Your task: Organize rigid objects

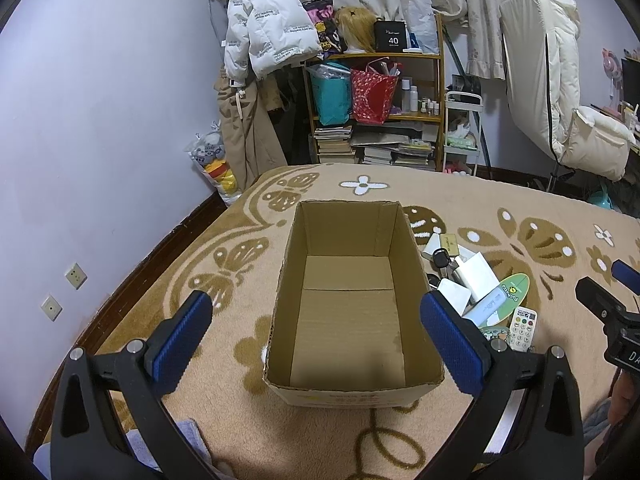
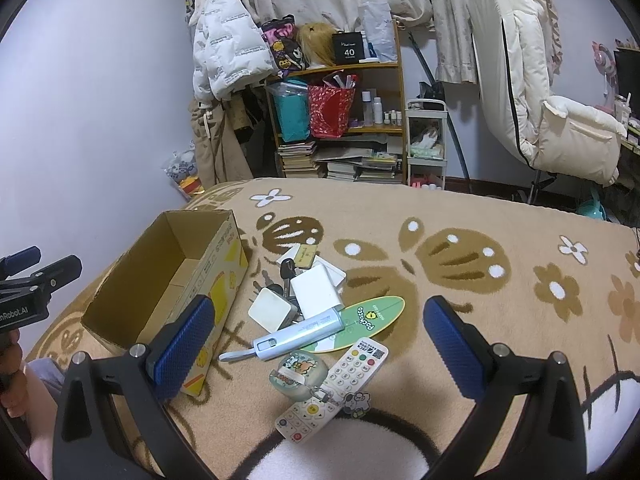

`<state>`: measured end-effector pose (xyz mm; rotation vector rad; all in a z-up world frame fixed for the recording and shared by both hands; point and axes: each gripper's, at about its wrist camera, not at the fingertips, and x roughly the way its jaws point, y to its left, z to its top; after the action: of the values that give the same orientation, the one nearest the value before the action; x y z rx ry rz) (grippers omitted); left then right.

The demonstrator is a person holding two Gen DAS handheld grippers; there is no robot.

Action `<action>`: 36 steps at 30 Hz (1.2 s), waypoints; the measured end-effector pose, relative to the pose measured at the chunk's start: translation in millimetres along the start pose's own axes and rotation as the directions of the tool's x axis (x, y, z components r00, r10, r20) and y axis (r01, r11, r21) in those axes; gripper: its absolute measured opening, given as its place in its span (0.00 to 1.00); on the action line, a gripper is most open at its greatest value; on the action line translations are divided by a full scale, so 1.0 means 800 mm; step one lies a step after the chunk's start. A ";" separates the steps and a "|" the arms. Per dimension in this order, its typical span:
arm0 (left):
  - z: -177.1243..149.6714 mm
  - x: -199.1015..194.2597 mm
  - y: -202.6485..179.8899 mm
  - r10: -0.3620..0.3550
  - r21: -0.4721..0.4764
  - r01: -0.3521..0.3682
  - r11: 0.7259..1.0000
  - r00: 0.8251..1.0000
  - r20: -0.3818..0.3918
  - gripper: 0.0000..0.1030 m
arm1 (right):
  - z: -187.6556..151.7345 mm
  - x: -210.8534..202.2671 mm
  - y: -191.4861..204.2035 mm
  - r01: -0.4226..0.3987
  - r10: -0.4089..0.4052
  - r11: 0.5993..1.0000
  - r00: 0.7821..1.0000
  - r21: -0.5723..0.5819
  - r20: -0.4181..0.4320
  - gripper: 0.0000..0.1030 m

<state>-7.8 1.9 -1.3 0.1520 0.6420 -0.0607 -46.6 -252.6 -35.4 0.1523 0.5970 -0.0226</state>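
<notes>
The pile of small stuff, a white remote (image 2: 335,386), a pale blue device (image 2: 298,335), a green oval card (image 2: 360,322) and white adapters (image 2: 316,292), sits on the bed's blanket (image 2: 500,320) just right of the open cardboard box (image 1: 348,300), which looks empty. Left gripper (image 1: 316,334) hovers over the box with fingers spread wide, holding nothing. Right gripper (image 2: 318,336) hangs above the pile, fingers also wide apart and empty

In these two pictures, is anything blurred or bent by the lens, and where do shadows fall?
Left wrist view: strong fisheye bending at the dark corners, the cardboard box sharp, a soft shadow on its near floor. Right wrist view: same curved edges, the white remote and pale blue device crisp, only faint shadows under the pile; both open tools, left tool and right tool, look sharp.
</notes>
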 end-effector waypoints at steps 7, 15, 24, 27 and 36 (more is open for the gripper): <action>0.001 0.000 0.000 0.000 0.001 0.000 1.000 1.000 0.000 1.00 | 0.001 0.000 0.000 0.000 0.000 1.000 1.000 0.003 -0.001 1.00; 0.000 0.000 0.000 -0.001 0.001 0.001 1.000 1.000 -0.001 1.00 | 0.002 0.001 0.001 -0.002 0.002 1.000 1.000 0.000 -0.001 1.00; 0.001 -0.002 -0.001 -0.004 0.001 0.004 1.000 1.000 -0.002 1.00 | 0.001 0.002 0.001 0.000 0.000 1.000 1.000 0.001 -0.003 1.00; 0.001 -0.002 -0.001 -0.004 0.002 0.004 1.000 1.000 -0.003 1.00 | 0.001 0.002 0.001 -0.002 0.002 1.000 1.000 0.002 -0.003 1.00; 0.002 0.001 -0.002 0.001 0.004 -0.001 1.000 1.000 -0.011 1.00 | 0.002 0.002 0.001 -0.001 0.001 1.000 1.000 0.002 -0.005 1.00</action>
<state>-6.5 0.0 -0.3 0.1568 0.6530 -0.0603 -44.4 -252.4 -35.2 0.1545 0.6014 -0.0221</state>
